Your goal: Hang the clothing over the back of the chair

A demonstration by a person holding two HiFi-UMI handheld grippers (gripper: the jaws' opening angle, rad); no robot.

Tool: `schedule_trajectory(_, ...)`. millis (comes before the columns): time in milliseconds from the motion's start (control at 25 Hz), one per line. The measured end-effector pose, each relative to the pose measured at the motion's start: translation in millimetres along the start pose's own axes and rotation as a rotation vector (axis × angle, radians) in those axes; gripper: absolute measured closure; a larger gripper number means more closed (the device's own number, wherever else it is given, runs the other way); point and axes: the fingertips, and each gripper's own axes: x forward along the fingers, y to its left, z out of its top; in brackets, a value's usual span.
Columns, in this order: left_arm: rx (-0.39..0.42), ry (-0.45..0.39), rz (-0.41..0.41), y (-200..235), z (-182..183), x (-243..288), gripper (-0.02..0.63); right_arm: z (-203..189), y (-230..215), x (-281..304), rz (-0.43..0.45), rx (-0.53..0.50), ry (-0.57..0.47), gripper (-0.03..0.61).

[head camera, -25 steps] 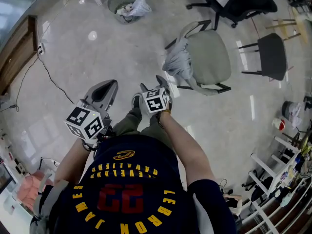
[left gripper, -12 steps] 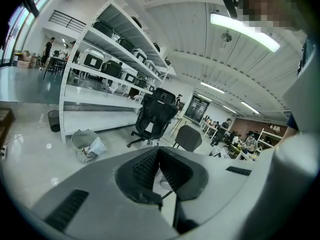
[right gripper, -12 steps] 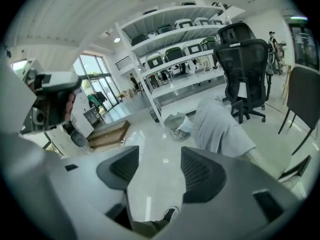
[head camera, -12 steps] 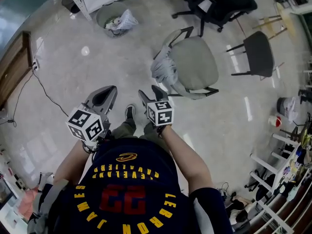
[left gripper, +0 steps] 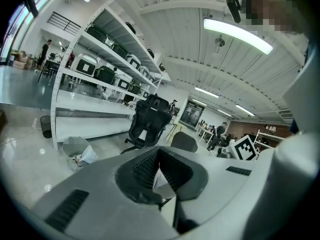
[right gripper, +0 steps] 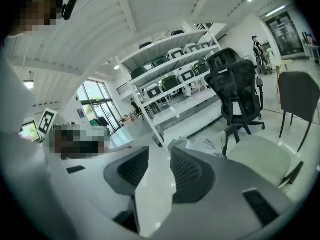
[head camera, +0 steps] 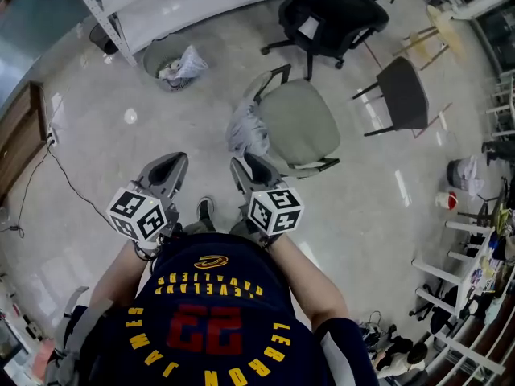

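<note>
Half-open, the right gripper [head camera: 248, 167] shows in the head view with a gap between its jaws and nothing in it; the jaws have just been closing. Beside it the left gripper [head camera: 165, 170] has its jaws together, also empty. Beyond both, the grey garment [head camera: 244, 131] hangs over the back of the beige office chair [head camera: 302, 123], which stands on the pale floor [head camera: 185, 111] between a waste bin [head camera: 170, 59] and a black office chair [head camera: 330, 14].

In the left gripper view, the left gripper [left gripper: 159, 151] has its pads meeting at the tips with nothing pinched. The black office chair [left gripper: 150, 119] stands past them.

In the right gripper view, the right gripper [right gripper: 159, 153] shows only floor between its pads. The grey garment [right gripper: 200, 143] lies draped on the chair back just past the right jaw.
</note>
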Motion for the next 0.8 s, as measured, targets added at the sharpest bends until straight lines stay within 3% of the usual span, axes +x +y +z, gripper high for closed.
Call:
schedule_trajectory(240, 0.012, -0.019, -0.026, -21.8, 11.1, 14.5, 0.611, 48.5, 2.8, -38.4, 0.025, 0.042, -0.127, 0.562)
schedule_trajectory(520, 0.021, -0.02, -0.058, -42.4, 17.1, 27.6, 0.611, 81.1, 6.3, -64.4, 0.039, 0.053, -0.2, 0.569)
schedule_trajectory(800, 0.032, -0.01, -0.091, -63.7, 17.1, 39.6, 0.611, 100.6, 17.0, -79.9, 0.035, -0.06, -0.242, 0.569)
